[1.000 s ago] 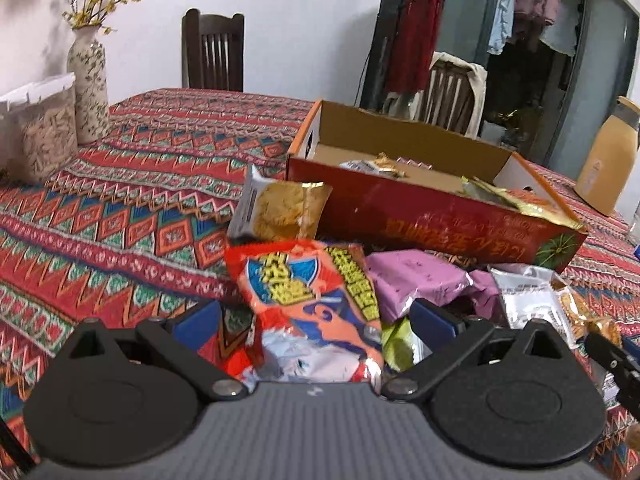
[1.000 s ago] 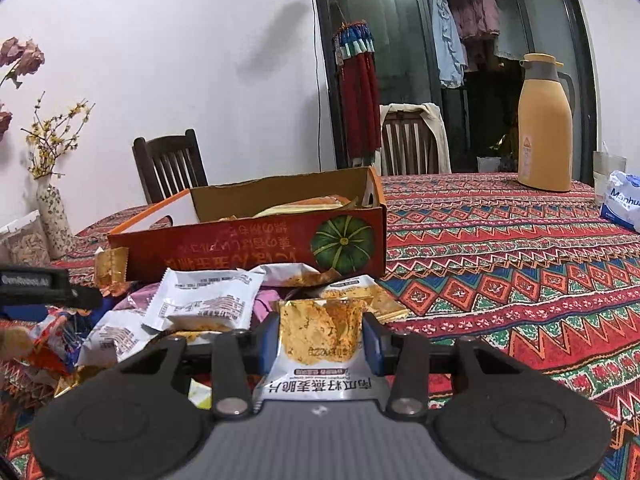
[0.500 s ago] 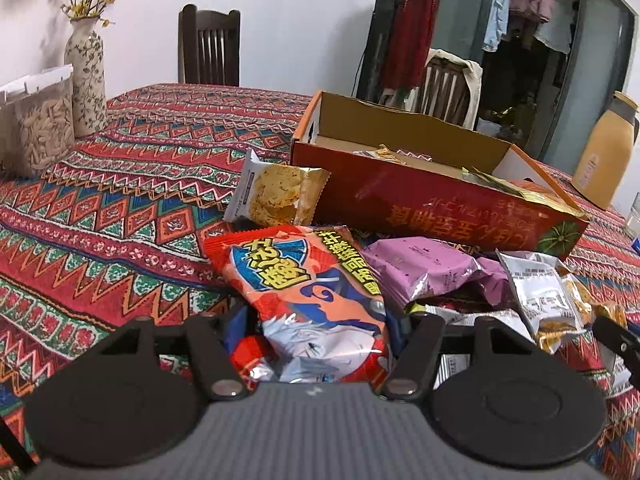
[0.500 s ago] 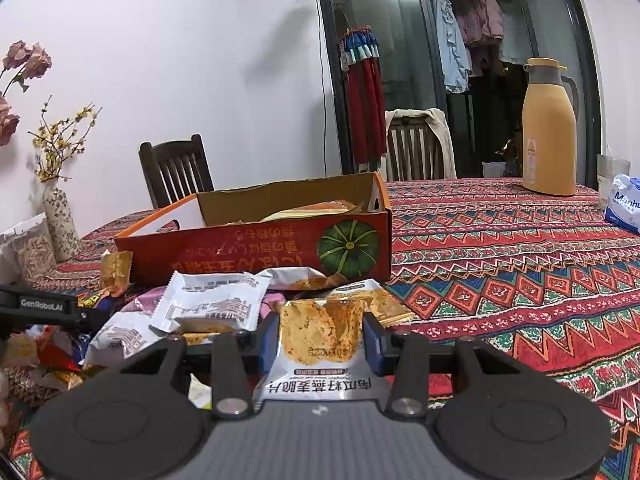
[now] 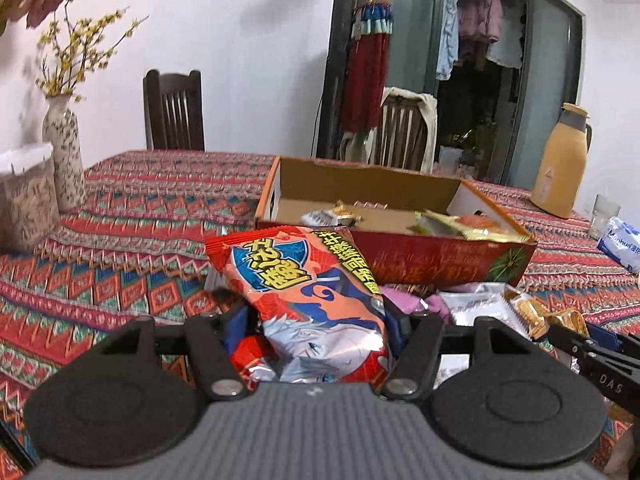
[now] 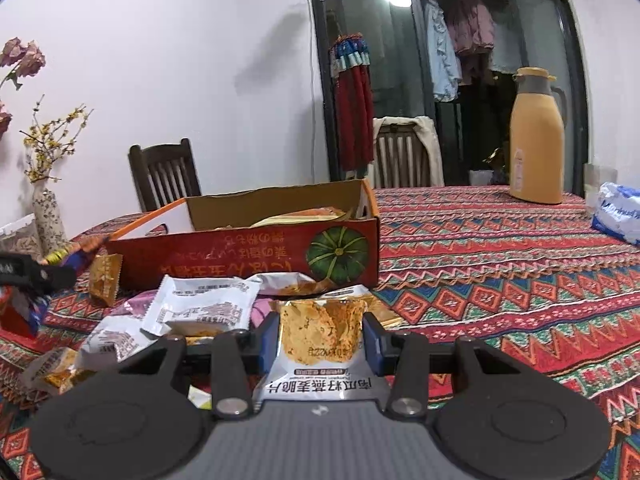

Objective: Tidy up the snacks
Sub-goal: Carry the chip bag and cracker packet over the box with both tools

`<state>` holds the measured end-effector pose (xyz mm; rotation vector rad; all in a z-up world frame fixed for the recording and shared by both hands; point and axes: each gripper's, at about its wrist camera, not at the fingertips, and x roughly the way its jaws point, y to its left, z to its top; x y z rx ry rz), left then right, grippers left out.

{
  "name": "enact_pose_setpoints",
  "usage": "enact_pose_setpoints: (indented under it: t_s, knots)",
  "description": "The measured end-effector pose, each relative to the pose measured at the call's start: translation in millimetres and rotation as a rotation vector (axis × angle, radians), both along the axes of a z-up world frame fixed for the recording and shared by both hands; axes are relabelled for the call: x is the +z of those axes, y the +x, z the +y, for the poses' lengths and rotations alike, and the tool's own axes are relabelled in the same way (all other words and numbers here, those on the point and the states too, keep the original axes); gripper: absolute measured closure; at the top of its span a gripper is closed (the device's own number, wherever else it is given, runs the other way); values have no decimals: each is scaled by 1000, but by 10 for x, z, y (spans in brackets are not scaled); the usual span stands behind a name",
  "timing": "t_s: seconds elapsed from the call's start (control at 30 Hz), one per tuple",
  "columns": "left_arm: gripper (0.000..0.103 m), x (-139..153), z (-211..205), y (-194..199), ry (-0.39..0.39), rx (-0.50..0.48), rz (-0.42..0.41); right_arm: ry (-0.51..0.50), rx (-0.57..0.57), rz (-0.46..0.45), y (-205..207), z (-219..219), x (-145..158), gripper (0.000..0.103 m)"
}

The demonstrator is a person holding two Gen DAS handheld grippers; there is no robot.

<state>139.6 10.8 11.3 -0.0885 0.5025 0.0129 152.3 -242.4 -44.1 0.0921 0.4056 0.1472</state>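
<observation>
Snack packets being gripped for boxing: left gripper (image 5: 316, 320) clamping red chip bag (image 5: 308, 292), right gripper (image 6: 322, 338) clamping oat-crisp packet (image 6: 320, 344); pumpkin carton (image 6: 248, 252) waiting mid-frame.

The table (image 6: 500, 240) wore a patterned cloth; a cardboard box (image 6: 248, 256), loose snack packets (image 6: 200, 312), a flask (image 6: 536, 156) and a vase (image 5: 64, 160) stood on it

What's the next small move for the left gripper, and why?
Probably carry the red packet forward over the box and release it there. The left gripper is shut on the packet, which is lifted off the pile, and the open box just ahead already holds snacks with bare floor left. The right gripper holds a cracker packet, likely next.
</observation>
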Motion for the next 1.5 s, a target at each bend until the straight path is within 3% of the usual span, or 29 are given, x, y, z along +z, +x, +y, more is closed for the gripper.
enact_pose_setpoints:
  t_s: [0.37, 0.67, 1.13, 1.5]
  knots:
    - [39, 209, 21, 174, -2, -14, -46, -15, -22, -72, 19, 21, 317, 61]
    - [39, 442, -5, 431, 14, -10, -77, -21, -13, -119, 269, 124, 577, 61]
    - [39, 742, -33, 1019, 30, 14, -107, -42, 17, -171, 980, 420, 972, 61]
    - [39, 588, -61, 1637, 23, 79, -75, -58, 23, -118, 1651, 559, 885, 61]
